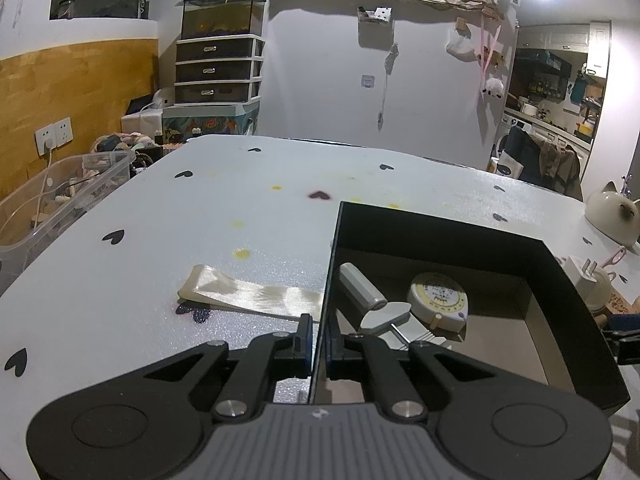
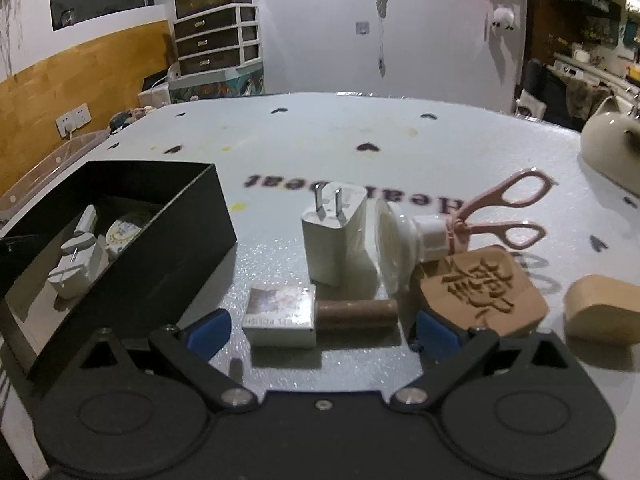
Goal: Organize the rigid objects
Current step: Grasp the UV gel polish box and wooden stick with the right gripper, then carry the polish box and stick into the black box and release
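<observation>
My left gripper [image 1: 319,340] is shut on the left wall of a black open box [image 1: 331,280], one finger outside and one inside. The box holds a grey cylinder [image 1: 362,286], a round tape measure [image 1: 439,294] and a white tool [image 1: 386,316]. The box also shows in the right wrist view [image 2: 176,248]. My right gripper [image 2: 322,330] is open and empty, low over the table. Between its fingers lie a small white carton [image 2: 280,314] and a brown cylinder [image 2: 354,314]. Beyond stand a white charger plug [image 2: 334,240], a white round piece [image 2: 394,244], pink scissors [image 2: 504,212] and a carved wooden block [image 2: 480,284].
A cream ribbon [image 1: 248,290] lies on the white heart-print table [image 1: 200,208] left of the box. A pale wooden oval box [image 2: 604,308] and a cat-shaped ceramic pot [image 2: 608,148] sit at the right. A clear plastic bin [image 1: 52,200] stands off the table's left edge.
</observation>
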`<state>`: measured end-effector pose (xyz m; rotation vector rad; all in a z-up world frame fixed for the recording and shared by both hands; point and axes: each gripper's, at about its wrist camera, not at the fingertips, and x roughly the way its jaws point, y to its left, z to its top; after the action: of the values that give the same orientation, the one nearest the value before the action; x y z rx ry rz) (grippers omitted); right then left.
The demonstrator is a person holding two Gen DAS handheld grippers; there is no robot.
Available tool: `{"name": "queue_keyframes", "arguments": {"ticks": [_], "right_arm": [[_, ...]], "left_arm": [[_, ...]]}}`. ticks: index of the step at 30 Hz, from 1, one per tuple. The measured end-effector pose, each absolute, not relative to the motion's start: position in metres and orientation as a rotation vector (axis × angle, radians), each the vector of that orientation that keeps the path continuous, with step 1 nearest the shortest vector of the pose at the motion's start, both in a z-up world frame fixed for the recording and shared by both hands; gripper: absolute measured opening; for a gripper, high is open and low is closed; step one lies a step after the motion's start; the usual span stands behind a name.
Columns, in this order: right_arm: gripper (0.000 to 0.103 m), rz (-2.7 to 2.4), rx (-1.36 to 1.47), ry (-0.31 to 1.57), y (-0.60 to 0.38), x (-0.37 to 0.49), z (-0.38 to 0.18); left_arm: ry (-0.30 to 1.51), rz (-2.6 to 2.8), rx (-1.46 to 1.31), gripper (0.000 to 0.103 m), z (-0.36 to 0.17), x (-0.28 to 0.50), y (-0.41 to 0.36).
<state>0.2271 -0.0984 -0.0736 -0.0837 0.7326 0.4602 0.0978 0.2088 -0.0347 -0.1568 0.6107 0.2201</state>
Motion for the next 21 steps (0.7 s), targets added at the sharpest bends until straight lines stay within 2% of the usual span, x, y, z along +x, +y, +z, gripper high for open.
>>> {"name": "queue_keyframes", "arguments": {"ticks": [14,16,21], "right_arm": [[0.092,0.464,-0.101,0.771,-0.091,0.243,-0.077],[0.086,0.471,-0.115,0.774,-0.089,0.244,-0.076],[0.086,0.499,-0.152,0.788,-0.084,0.244,-0.073]], "left_arm": [[0.611,0.221,-0.16,0.006,-0.034,0.098,0.208],[0.611,0.221,-0.158,0.006,-0.034,0.098,0.208],[0.611,0.221,-0.159,0.006,-0.034,0.098,0.208]]}}
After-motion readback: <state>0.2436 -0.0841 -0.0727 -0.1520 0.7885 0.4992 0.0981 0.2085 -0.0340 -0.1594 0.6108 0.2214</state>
